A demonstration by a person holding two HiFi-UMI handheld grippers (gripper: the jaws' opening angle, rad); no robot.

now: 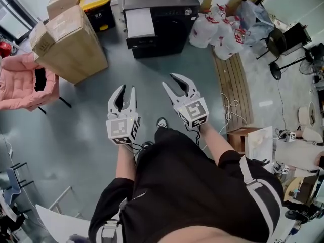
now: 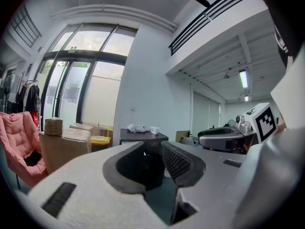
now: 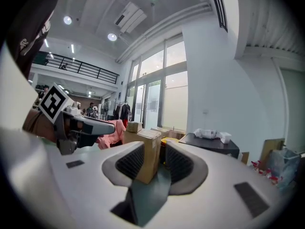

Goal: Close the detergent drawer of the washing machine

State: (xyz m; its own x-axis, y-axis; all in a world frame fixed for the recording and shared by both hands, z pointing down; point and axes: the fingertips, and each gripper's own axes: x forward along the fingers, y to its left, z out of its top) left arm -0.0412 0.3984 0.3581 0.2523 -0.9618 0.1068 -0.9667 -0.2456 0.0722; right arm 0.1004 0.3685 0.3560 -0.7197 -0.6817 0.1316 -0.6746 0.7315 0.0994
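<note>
**Operator:** Report the state of the white two-jaw left gripper [image 1: 126, 90].

**Technician:** Its jaws are part-way apart, with a narrow gap between the black ribbed pads [image 2: 177, 162]. Nothing is gripped. In the left gripper view the gap frames only the distant machine.

**Operator:** And the white two-jaw right gripper [image 1: 169, 81]?

**Technician:** Its jaws are spread wider than the left pair and are empty. In the right gripper view, the brown cardboard boxes [image 3: 142, 133] seen between the pads stand far behind and touch nothing.

**Operator:** Locate the task item.

**Technician:** The black box-shaped washing machine [image 1: 167, 22] stands at top centre of the head view on the grey-green floor [image 1: 152, 70], well apart from both grippers. The white rectangular detergent drawer [image 1: 139, 23] sits at the machine's left end in that view. It appears to project from the front, though the steep angle makes the amount hard to read.

**Operator:** Surroundings?

**Technician:** The cardboard boxes are left of the machine, and white plastic bags [image 1: 217, 29] with red print are right of it. Both grippers are held side by side, pointing toward the machine.
</note>
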